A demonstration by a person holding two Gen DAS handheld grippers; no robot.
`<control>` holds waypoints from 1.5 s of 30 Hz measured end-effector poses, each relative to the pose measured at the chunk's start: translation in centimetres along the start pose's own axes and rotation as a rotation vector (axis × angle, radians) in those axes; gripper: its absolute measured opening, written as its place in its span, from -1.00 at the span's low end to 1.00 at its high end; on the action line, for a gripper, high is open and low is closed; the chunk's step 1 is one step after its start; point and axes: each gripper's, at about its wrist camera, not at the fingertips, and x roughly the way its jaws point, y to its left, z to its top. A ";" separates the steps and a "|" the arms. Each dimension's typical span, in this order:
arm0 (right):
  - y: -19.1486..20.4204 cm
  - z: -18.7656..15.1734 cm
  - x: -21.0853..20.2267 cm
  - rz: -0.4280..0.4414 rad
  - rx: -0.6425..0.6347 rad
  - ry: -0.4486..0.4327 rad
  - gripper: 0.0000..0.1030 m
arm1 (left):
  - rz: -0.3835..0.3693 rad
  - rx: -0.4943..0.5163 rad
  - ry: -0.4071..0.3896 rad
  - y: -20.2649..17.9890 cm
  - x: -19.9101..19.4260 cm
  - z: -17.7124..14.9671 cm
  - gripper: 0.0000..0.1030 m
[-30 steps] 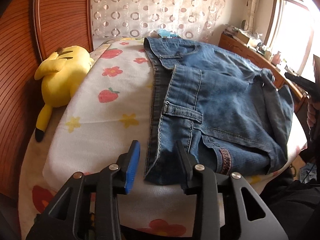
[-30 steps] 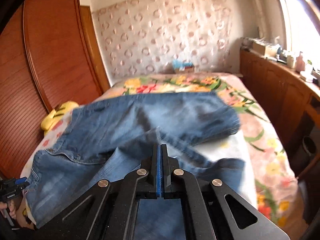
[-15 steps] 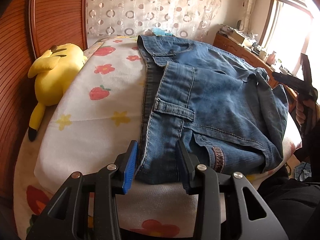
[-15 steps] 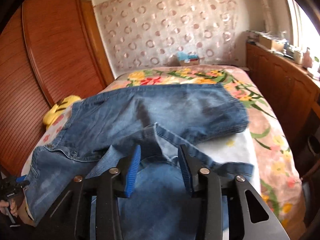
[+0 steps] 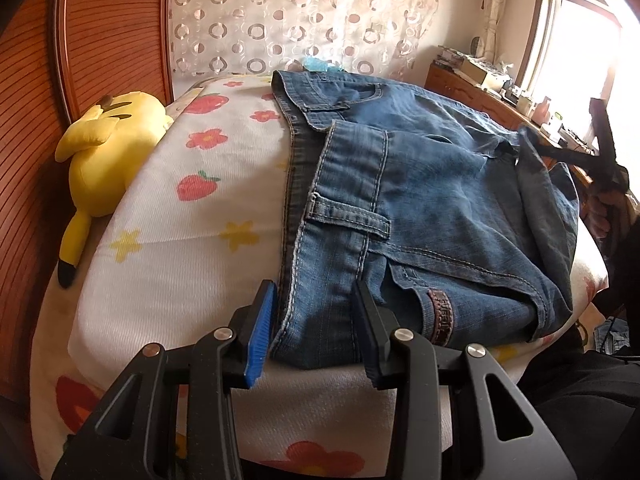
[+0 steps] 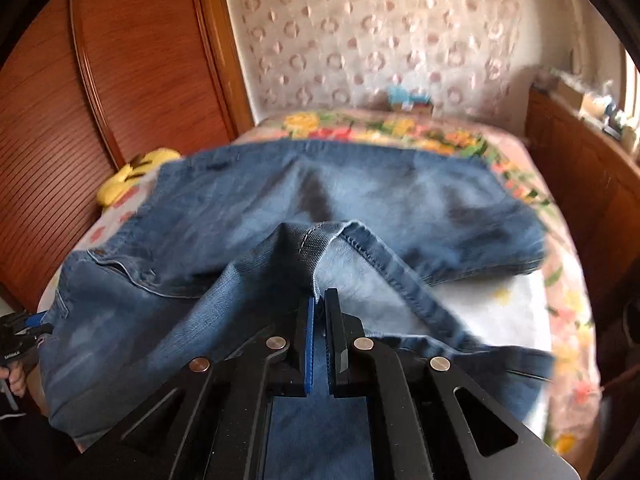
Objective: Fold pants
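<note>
Lying: jeans [image 5: 420,216] spread on the bed [image 5: 192,240], waistband toward the headboard side, one leg doubled back over the seat.
Left gripper [image 5: 316,324]: fingers wide apart, straddling the near waistband corner; whether the pads touch the denim I cannot tell, and nothing is clamped.
Right gripper [image 6: 322,320]: fingers nearly together, pinching a raised fold of leg hem between the pads; the cloth rises in a peak from them.
Jeans, right view [image 6: 340,200]: blurred; the flat leg runs across the bed toward the far side.
Bed cover: white with strawberries and flowers under the waistband, a brighter floral print farther off.
Plush [image 5: 104,152]: yellow toy wedged between the bed edge and the headboard [image 5: 100,32], well apart from the jeans.
Far end: blue object [image 6: 408,98] on the bed by the circle-patterned curtain [image 5: 300,12].
Right side: wooden cabinet [image 6: 580,168] with small clutter on top, under a bright window [image 5: 580,48].
In the way: the lifted fold hides part of the leg behind it.
</note>
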 end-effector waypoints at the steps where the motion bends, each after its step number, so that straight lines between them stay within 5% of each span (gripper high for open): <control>1: -0.1 0.0 -1.0 -0.003 0.004 -0.028 -0.92 | 0.001 -0.001 0.000 0.0 0.0 0.0 -0.23; 12: -3.1 0.0 -12.6 -0.176 0.051 -0.236 -0.92 | -0.005 -0.005 -0.010 0.0 -0.6 0.0 -0.23; 21: -3.0 -2.9 -11.3 -0.228 0.083 -0.169 -0.92 | -0.014 0.020 0.002 -0.1 -1.0 -0.4 -0.23; 34: -3.9 -1.1 -11.6 -0.222 0.128 -0.115 -0.92 | -0.042 0.020 0.025 0.0 -1.2 -0.7 -0.23; 36: -3.8 -1.2 -11.9 -0.224 0.126 -0.113 -0.92 | -0.052 0.012 0.019 0.1 -1.2 -0.8 -0.32; 40: -3.6 -1.6 -11.6 -0.225 0.128 -0.114 -0.92 | -0.059 0.031 -0.001 -0.4 -1.8 -0.7 -0.83; 45: -3.5 -1.6 -12.2 -0.222 0.131 -0.131 -0.92 | -0.013 0.049 -0.038 -1.0 -3.2 0.3 -0.95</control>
